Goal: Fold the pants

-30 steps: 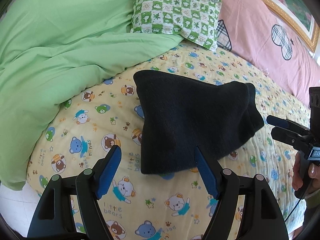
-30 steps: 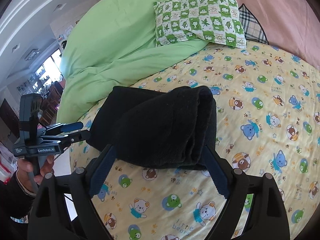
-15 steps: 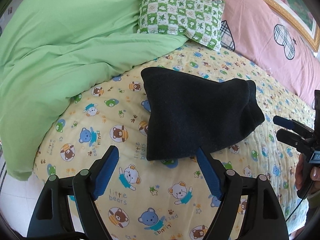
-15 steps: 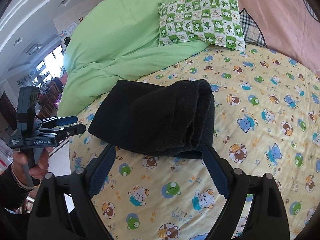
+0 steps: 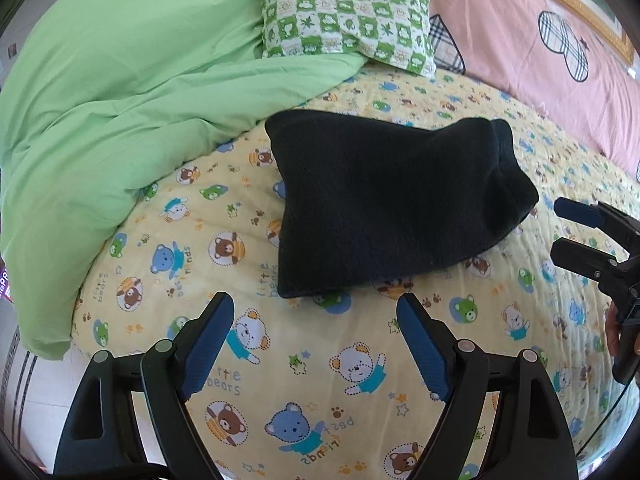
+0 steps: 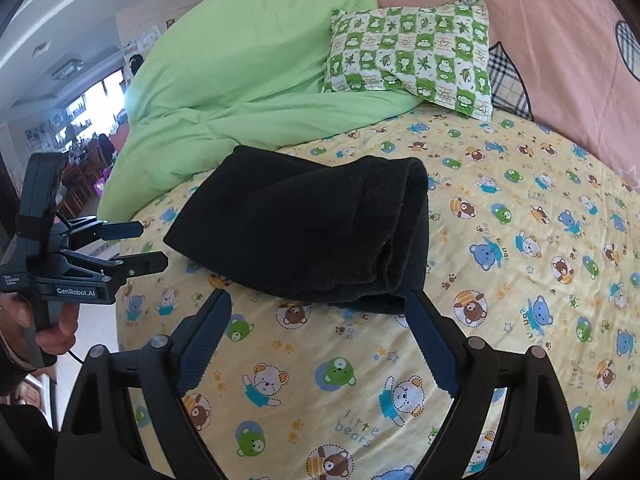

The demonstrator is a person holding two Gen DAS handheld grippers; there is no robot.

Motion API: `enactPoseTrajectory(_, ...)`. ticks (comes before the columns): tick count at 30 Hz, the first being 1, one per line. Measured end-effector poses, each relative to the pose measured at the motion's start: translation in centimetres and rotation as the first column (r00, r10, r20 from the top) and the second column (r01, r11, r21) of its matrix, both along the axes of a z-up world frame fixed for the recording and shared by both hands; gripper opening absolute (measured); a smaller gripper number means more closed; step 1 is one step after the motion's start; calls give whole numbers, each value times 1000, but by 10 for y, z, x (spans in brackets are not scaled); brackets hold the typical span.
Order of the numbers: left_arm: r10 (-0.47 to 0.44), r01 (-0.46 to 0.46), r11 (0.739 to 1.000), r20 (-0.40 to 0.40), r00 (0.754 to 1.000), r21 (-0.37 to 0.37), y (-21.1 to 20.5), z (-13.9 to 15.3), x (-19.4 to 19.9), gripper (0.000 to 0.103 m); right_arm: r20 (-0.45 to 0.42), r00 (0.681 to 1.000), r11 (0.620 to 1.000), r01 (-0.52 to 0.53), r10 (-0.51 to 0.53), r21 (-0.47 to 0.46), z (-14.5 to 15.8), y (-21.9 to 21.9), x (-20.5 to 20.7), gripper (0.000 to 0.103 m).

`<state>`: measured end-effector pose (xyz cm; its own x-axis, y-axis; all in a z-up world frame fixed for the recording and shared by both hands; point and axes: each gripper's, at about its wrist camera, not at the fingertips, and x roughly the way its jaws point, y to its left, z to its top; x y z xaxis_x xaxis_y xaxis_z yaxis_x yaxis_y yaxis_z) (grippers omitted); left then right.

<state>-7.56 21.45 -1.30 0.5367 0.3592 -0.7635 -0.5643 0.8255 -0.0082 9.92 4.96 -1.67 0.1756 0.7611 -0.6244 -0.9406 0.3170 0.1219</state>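
Pants [image 5: 392, 204] folded; both jaws wide, empty.

Black pants [image 5: 392, 204], yellow bear-print sheet [image 5: 360, 380], green quilt [image 5: 120, 92], green-white check pillow [image 5: 348, 20].

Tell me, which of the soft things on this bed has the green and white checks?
The small pillow at the head of the bed. The blanket beside it is plain green, and the folded pants are plain black.
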Motion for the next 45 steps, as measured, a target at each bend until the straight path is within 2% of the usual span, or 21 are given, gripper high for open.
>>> enactPoseTrajectory(13,-4,4,1000,-4,1000,-3,4,-10,6,84,50,998,999,-28,30,-33,-11,13,-10,89)
enactPoseTrajectory(45,-33,33,999,-12,999,13,6,-14,19,84,52,997,999,-48,48,-7,-12,27,-7,89)
